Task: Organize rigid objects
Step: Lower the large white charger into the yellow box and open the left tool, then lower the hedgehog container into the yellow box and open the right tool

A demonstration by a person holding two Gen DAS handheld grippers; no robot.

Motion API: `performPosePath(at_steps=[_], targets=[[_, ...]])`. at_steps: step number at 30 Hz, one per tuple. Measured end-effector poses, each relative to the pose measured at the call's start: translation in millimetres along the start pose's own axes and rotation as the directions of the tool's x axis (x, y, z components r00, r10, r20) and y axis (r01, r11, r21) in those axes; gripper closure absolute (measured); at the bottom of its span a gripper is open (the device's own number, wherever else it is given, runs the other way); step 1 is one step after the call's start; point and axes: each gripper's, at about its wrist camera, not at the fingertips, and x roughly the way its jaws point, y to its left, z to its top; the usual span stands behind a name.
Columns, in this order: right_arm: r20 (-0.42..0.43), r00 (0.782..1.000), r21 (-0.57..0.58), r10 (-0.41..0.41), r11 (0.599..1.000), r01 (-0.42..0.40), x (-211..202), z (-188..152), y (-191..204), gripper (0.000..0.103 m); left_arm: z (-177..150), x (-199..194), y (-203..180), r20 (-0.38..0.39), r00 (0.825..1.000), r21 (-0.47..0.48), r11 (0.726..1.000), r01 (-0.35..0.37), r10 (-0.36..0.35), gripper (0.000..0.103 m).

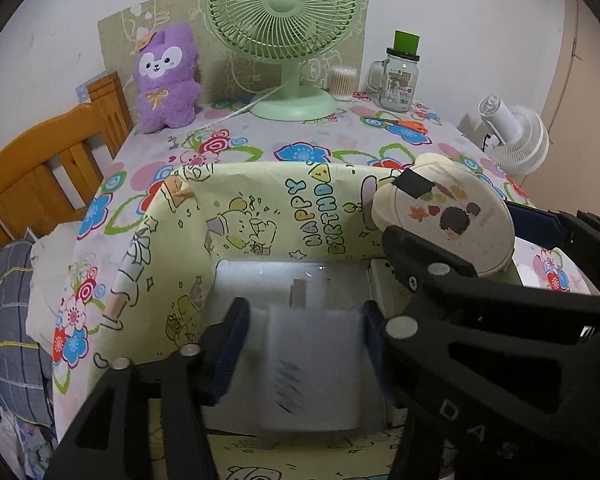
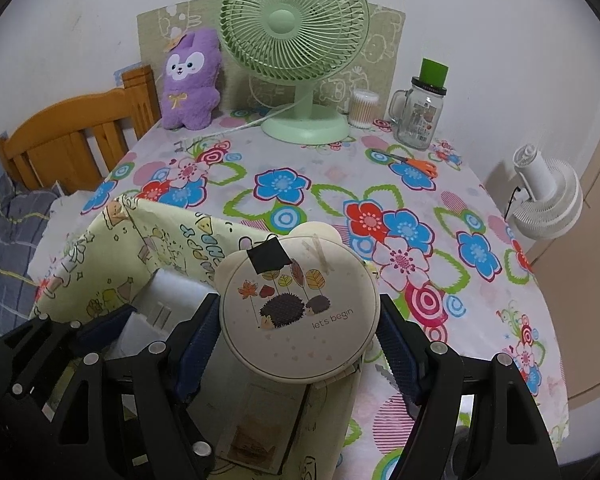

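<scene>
Yellow birthday-print paper covers the walls of an open box (image 1: 260,208) at the near edge of the worktop (image 2: 340,184), which is spread with a flowered cloth. The box's near wall is cut off by the lower edge of both views, and much of its inside is hidden behind gripper fingers. Inside it a flat white slab is seen on the bottom, and above that a pale white block (image 1: 312,368) with dark strokes on its face, too blurred to be named. This block is framed by the left hand-held gripper (image 1: 305,312), whose jaws are spread, with a gap visible between the left pad and the block. A flat pack with a brownish label (image 2: 260,420) is also seen in the box in the right wrist view, partly covered; what it is cannot be told.

A round cream tin (image 2: 300,320) with bear ears, a hedgehog print and the words "let's begin" is pinched at its two sides by the right hand-held gripper (image 2: 298,308) and is held above the box's right wall. A black square is stuck to its top.

At the back of the worktop, a clear pot of cotton swabs (image 2: 363,109) stands just beside a green-lidded glass handled jar (image 2: 418,120), whose contents cannot be made out.
</scene>
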Motion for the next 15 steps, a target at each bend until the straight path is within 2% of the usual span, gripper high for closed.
performPosePath(at_steps=[5, 9, 15], targets=[[0.008, 0.999, -0.047, -0.034, 0.998, 0.035, -2.3, -4.6, 7.5, 0.026, -0.6, -2.8, 0.4, 0.004, 1.000, 0.000, 1.000, 0.010, -0.010, 0.029], [0.008, 1.000, -0.042, -0.023, 0.999, 0.024, -4.0, -5.8, 6.7, 0.025, 0.3, -7.3, -1.2, 0.007, 1.000, 0.005, 1.000, 0.018, -0.018, 0.019], [0.007, 1.000, -0.023, 0.003, 1.000, -0.003, -3.4, -5.9, 2.6, 0.024, 1.5, -9.5, -5.3, 0.013, 1.000, 0.008, 1.000, 0.009, -0.009, 0.014]])
